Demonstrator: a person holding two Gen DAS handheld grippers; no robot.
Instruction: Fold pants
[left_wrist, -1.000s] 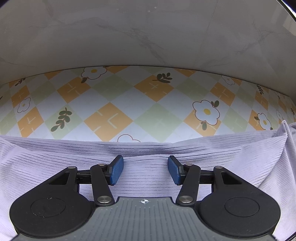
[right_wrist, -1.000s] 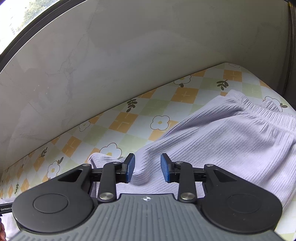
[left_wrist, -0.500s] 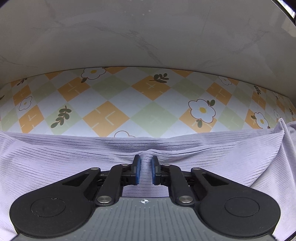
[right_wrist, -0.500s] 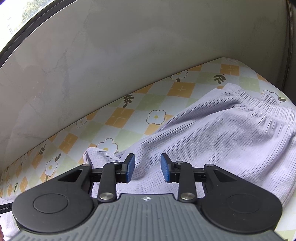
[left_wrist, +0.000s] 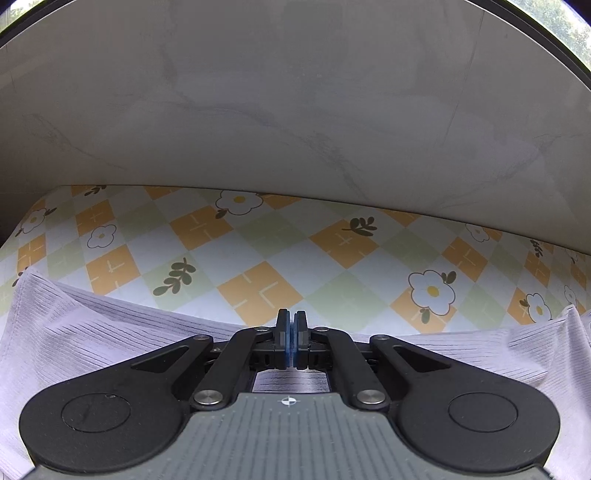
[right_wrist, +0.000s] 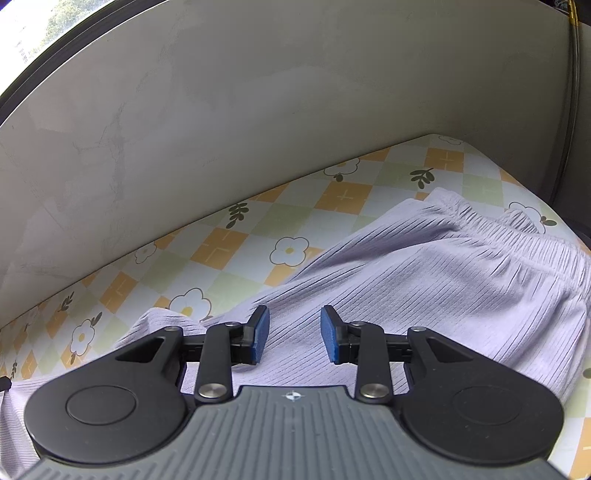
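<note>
Pants (left_wrist: 92, 343): pale lilac ribbed pair, lying spread across the lower half of both views on the flower-and-diamond worktop (left_wrist: 258, 291); the gathered waistband (right_wrist: 517, 236) is sitting at the right of the right wrist view.
Left tongs (left_wrist: 291, 338): clenched, pads pressed together at the far cloth edge in the lower centre of the left view. A pinch of fabric appears to be caught, though the pads are hiding the contact itself.
Right tongs (right_wrist: 294, 334): released, jaws standing partly apart over the cloth in the lower centre, nothing between the pads.
Step in hand: judging it as securing two grips along one edge before lifting for the fold.
Doing it well: right tongs needing to bite the same edge, both layers if doubled; then both hands lifting level so the ribs are staying straight.
Risk: thin knit is likely slipping out of a shallow pinch.
Edges: wall (left_wrist: 295, 110) is rising close behind the worktop along the top of both frames; worktop rim is showing at far right in the right view.
Open room: bare patterned strip between cloth and wall, narrow; folding toward the near side is looking safer.
</note>
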